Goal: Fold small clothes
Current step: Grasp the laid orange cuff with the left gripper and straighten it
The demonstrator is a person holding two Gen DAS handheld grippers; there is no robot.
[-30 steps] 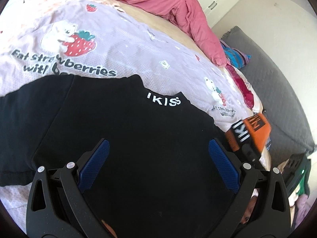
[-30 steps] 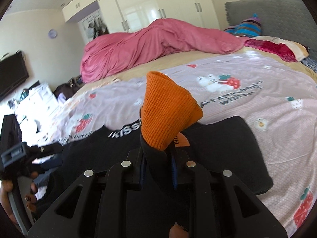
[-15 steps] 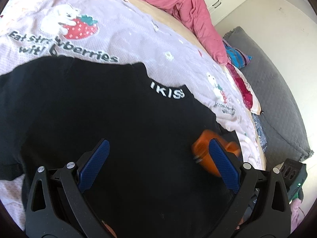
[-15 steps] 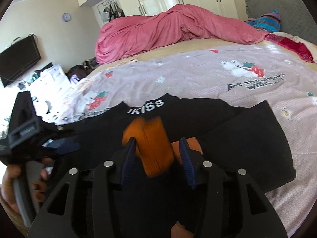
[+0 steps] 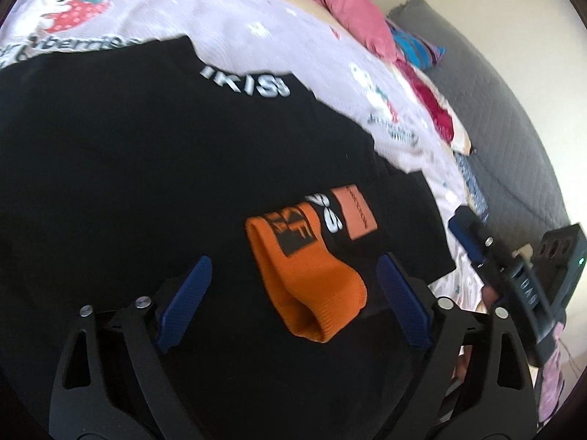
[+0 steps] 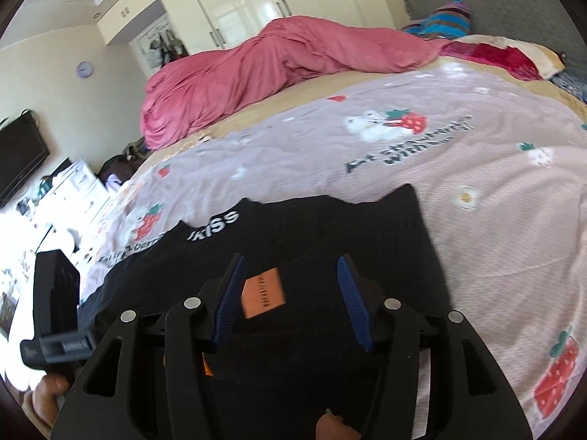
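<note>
A black shirt (image 5: 146, 168) with white "KISS" lettering on its collar lies spread on the bed; it also shows in the right wrist view (image 6: 330, 227). Its sleeve, with an orange ribbed cuff (image 5: 308, 275) and an orange patch (image 5: 354, 212), lies folded across the shirt body. My left gripper (image 5: 293, 293) is open just above the shirt, the cuff lying between its blue pads. My right gripper (image 6: 290, 293) is open and empty above the sleeve, the orange patch (image 6: 262, 293) between its fingers. It shows at the right in the left wrist view (image 5: 473, 242).
The bed has a pink strawberry-print sheet (image 6: 458, 154). A pink duvet (image 6: 275, 62) is heaped at its far side, with striped and red pillows (image 6: 447, 18) by a grey headboard (image 5: 513, 110). White wardrobes (image 6: 256, 3) and a wall TV (image 6: 18, 157) stand beyond.
My right gripper held the orange-cuffed sleeve up, lowered it onto the shirt body and opened, letting it go. My left gripper moved forward over the shirt toward the cuff.
</note>
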